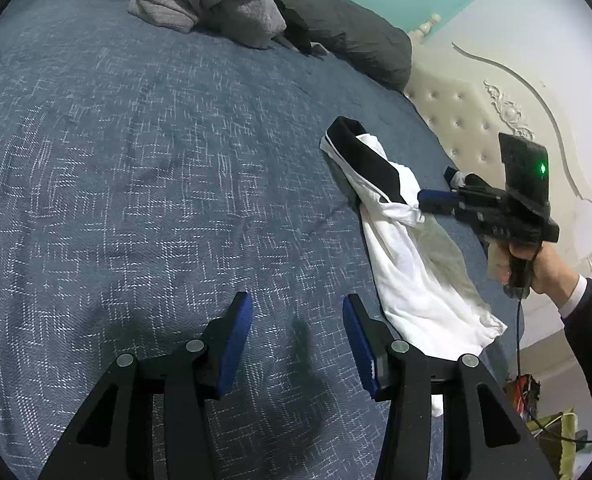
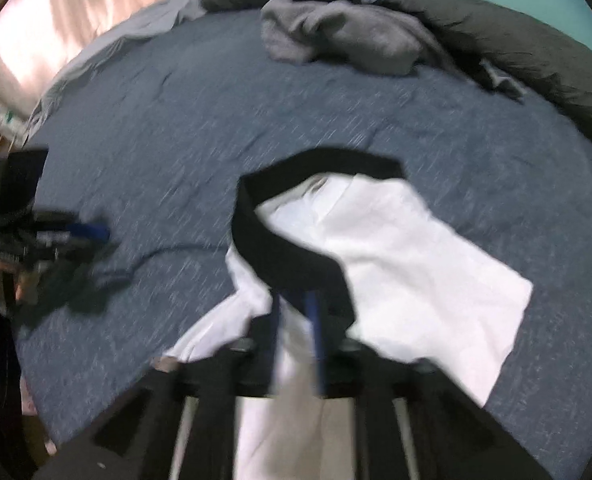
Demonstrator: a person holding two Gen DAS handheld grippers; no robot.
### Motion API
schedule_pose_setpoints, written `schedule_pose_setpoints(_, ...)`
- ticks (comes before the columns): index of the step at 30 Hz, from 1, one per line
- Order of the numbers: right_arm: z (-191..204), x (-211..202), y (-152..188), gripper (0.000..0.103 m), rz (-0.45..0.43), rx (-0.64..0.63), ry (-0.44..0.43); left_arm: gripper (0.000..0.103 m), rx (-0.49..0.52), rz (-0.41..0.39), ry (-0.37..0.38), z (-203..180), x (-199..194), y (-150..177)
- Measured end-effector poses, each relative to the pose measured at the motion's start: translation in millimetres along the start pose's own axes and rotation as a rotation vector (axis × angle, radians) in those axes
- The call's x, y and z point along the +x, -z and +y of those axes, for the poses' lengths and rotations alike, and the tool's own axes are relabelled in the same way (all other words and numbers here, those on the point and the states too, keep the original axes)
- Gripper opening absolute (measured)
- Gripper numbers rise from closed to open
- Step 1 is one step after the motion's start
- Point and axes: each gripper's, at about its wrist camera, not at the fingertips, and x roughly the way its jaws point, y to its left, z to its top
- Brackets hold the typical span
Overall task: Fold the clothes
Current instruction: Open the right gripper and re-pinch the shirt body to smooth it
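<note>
A white garment (image 1: 408, 264) with a black band (image 1: 372, 160) lies crumpled on the blue bed cover (image 1: 135, 160), at the right. In the right wrist view the same garment (image 2: 416, 264) fills the middle, blurred. My right gripper (image 2: 294, 296) points down into it. Its blue pads (image 2: 315, 320) stand a little apart, with white cloth in the gap. From the left wrist view, the right gripper (image 1: 436, 188) touches a bunched fold of the garment. My left gripper (image 1: 298, 312) hovers open over bare cover, left of the garment, holding nothing.
A grey garment (image 1: 207, 4) is heaped at the far side of the bed, against a dark duvet (image 1: 356, 36). A cream tufted headboard (image 1: 456, 120) rises at the right. A hand and dark sleeve (image 1: 576, 292) hold the right gripper; its cable hangs beside the bed.
</note>
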Motion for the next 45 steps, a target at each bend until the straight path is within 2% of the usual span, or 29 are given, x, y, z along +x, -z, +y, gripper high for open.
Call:
schedule_pose_setpoints(7, 16.9, 22.3, 0.2, 0.033, 0.050, -0.106, 0.073, 0.051, 0.001, 0.002, -0.003, -1.8, 2.0, 0.1)
schedule_pose_setpoints(9, 18.2, 26.4, -0.8, 0.019, 0.045, -0.128, 0.121, 0.051, -0.001, 0.002, -0.005, -1.0, 1.9, 0.2)
schedule_pose_setpoints(11, 17.5, 26.7, -1.7, 0.010, 0.038, -0.132, 0.125, 0.051, -0.003, 0.001, -0.006, 0.0, 1.2, 0.6)
schedule_pose_setpoints(15, 13.5, 14.9, -5.0, 0.004, -0.010, -0.109, 0.097, 0.051, -0.006, -0.005, -0.004, 1.8, -1.0, 0.4)
schedule_pose_setpoints(18, -1.6, -0.5, -10.1, 0.004, -0.068, -0.038, 0.073, 0.051, -0.009, -0.006, -0.004, 2.8, -1.0, 0.2)
schedule_pose_setpoints(21, -28.4, -15.1, -12.2, 0.004, -0.132, 0.091, 0.073, 0.052, -0.011, -0.005, -0.004, 3.5, -1.1, 0.9)
schedule_pose_setpoints(27, -89.0, -18.6, -4.7, 0.004, -0.185, 0.391, 0.106, 0.052, -0.006, 0.003, -0.005, 2.7, 1.5, 2.1)
schedule_pose_setpoints(31, -112.1, -10.8, 3.2, 0.004, -0.173, 0.556, 0.120, 0.052, -0.008, 0.006, -0.006, 2.4, 2.6, 3.9)
schedule_pose_setpoints(34, -121.6, -11.3, 7.1, 0.004, -0.172, 0.615, 0.100, 0.052, -0.007, 0.006, -0.006, 2.5, 2.0, 3.9)
schedule_pose_setpoints(37, -134.4, -22.6, 15.8, 0.011, -0.215, 0.677, 0.040, 0.052, -0.011, 0.002, -0.005, 3.6, 1.1, 3.5)
schedule_pose_setpoints(39, -137.0, -27.4, 23.1, 0.029, -0.216, 0.678, 0.015, 0.052, -0.014, 0.004, -0.002, 4.0, 1.7, 3.3)
schedule_pose_setpoints(45, -126.3, -26.0, 45.6, 0.029, -0.111, 0.620, -0.039, 0.052, -0.009, 0.000, 0.001, 1.2, 0.8, 3.3)
